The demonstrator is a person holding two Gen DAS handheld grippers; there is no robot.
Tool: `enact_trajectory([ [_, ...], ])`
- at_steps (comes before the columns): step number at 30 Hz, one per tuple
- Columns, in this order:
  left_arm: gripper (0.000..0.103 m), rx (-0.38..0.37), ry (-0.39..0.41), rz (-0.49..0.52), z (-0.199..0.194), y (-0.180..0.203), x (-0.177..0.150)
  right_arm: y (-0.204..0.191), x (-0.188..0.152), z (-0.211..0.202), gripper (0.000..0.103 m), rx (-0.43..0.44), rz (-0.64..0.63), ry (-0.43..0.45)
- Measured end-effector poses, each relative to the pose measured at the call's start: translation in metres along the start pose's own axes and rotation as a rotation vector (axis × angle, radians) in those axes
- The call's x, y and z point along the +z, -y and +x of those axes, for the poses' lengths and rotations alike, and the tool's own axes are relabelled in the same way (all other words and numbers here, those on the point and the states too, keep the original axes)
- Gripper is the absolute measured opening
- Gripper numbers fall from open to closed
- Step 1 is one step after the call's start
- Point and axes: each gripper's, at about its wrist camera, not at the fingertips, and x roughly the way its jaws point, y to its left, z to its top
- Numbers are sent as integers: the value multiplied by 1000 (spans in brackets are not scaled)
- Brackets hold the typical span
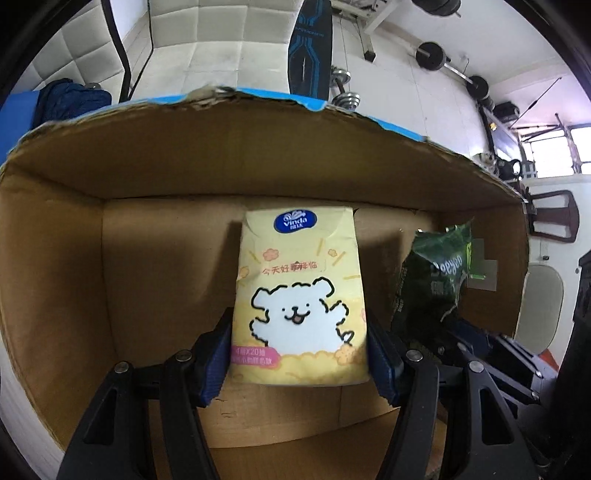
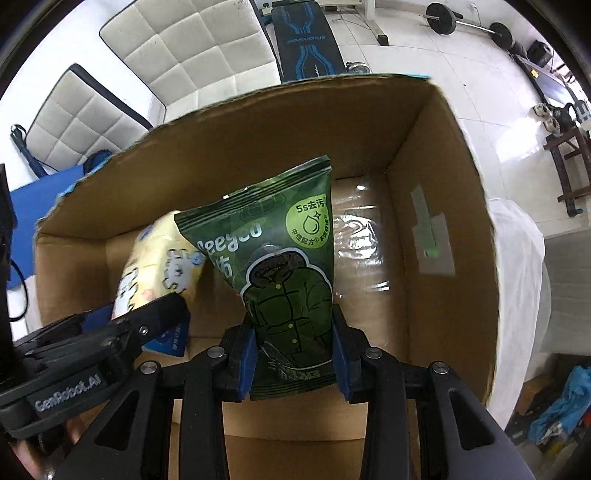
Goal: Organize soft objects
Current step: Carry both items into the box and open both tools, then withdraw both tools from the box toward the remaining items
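My left gripper [image 1: 299, 358] is shut on a yellow Vinda tissue pack [image 1: 299, 295] with a white dog drawing, held inside an open cardboard box [image 1: 258, 155]. My right gripper [image 2: 295, 365] is shut on a dark green wipes pouch [image 2: 284, 273] with a jacket drawing, held inside the same box [image 2: 436, 155]. The green pouch shows at the right in the left wrist view [image 1: 436, 277]. The yellow pack [image 2: 159, 258] and the left gripper's body [image 2: 92, 350] show at the left in the right wrist view. The two packs are side by side, close together.
The box floor [image 2: 362, 266] has shiny clear tape and a taped patch on its right wall. Beyond the box lie white padded mats [image 2: 192, 48], a blue-black exercise bench [image 2: 306, 40] and barbell weights [image 2: 443, 18] on a tiled floor. A white bag [image 2: 524, 266] sits right of the box.
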Motion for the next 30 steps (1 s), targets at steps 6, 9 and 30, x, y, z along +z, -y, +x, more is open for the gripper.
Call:
enact_trajectory([
  [6,64,14,-42,-44,3,-8,5,-2,7,16,64,-9,9,-46],
  [9,68,39,-8,-49,-6,-11,3,0,2,14,71,11,-1,-47],
  [30,102,194,269,-2,-98,8,-98,-27,-88,-57,103,-20,-127,75],
])
